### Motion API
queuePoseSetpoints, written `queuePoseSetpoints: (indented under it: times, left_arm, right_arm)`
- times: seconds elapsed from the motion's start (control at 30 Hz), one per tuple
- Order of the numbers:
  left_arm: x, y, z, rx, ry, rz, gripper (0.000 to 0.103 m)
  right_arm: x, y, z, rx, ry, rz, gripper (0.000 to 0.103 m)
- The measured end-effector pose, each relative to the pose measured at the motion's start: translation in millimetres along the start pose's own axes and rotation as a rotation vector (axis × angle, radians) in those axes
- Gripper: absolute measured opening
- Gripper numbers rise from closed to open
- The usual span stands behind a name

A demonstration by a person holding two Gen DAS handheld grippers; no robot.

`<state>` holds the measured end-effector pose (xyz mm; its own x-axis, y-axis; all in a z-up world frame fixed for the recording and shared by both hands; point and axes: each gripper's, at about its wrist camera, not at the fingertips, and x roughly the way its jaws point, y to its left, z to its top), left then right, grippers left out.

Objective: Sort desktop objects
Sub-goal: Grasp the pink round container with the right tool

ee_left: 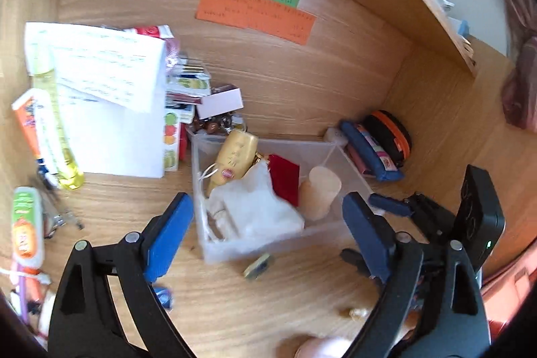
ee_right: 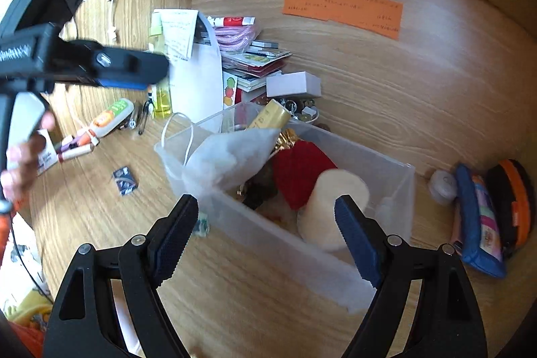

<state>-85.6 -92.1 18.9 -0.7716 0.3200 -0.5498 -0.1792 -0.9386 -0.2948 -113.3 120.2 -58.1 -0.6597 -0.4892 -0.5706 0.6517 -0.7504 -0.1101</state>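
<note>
A clear plastic bin (ee_left: 322,235) (ee_right: 268,234) stands on the wooden desk. It holds a white cloth pouch (ee_left: 258,210) (ee_right: 228,160), a red pouch (ee_left: 285,178) (ee_right: 302,170), a gold box (ee_left: 235,156) (ee_right: 272,118) and a cream cylinder (ee_left: 319,193) (ee_right: 335,207). My left gripper (ee_left: 268,240) is open and empty, above the bin's near side. My right gripper (ee_right: 265,237) is open and empty over the bin's near wall; it shows at the right of the left wrist view (ee_left: 389,205). The left gripper also shows at the upper left of the right wrist view (ee_right: 134,72).
A small dark packet (ee_right: 125,180), a small item (ee_left: 256,267) by the bin, tubes (ee_right: 110,119) (ee_left: 27,230), a yellow bottle (ee_left: 60,123), white papers (ee_left: 110,96), stacked cards and boxes (ee_right: 261,62), and blue and orange cases (ee_right: 483,217) (ee_left: 379,146) lie around. Coloured notes (ee_right: 342,5) hang on the back panel.
</note>
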Motion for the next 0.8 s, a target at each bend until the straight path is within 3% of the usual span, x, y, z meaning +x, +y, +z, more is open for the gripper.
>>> queuePoseSetpoints:
  times: [0.33,0.53,0.8]
  left_arm:
    - [-9.4,3.6,-71.7,0.13,0.073,0.224,0.093]
    - [-5.8,28.0,-115.9,0.048,0.173,0.184,0.093]
    - [-11.2,28.5,-142.3,0.023,0.2,0.203,0.093]
  right_arm:
    - [-29.7,19.4,-32.4,0.04,0.028,-0.024,0.085]
    - [-40.5,40.9,-56.5,0.066,0.062,0.043,0.085]
    - [-44.1,78.8,-74.3,0.067,0.076,0.157,0.085]
